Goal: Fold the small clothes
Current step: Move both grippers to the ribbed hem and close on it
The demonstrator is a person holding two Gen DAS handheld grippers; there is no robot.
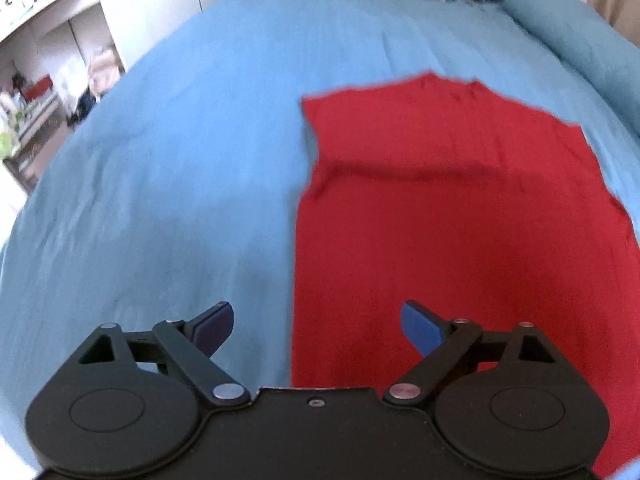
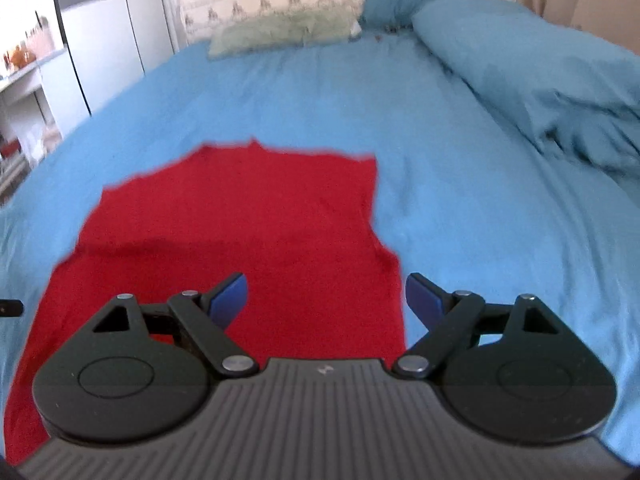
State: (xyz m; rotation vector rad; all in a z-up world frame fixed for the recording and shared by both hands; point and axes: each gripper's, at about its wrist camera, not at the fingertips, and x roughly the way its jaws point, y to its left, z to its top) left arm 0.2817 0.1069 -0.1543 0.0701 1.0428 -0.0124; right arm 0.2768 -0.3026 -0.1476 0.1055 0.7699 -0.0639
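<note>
A red garment [image 1: 448, 208] lies flat on the blue bed sheet [image 1: 180, 140], with a fold line across its middle. My left gripper [image 1: 318, 328] is open and empty above the garment's near left edge. In the right wrist view the same red garment [image 2: 240, 216] lies on the sheet [image 2: 460, 200]. My right gripper [image 2: 326, 300] is open and empty above the garment's near right edge. Its left finger is over the red cloth and its right finger is over the sheet.
A pale green pillow [image 2: 280, 30] lies at the head of the bed. A bunched blue duvet [image 2: 540, 76] runs along the right side. White shelves [image 1: 48, 80] and a wardrobe [image 2: 104, 40] stand left of the bed.
</note>
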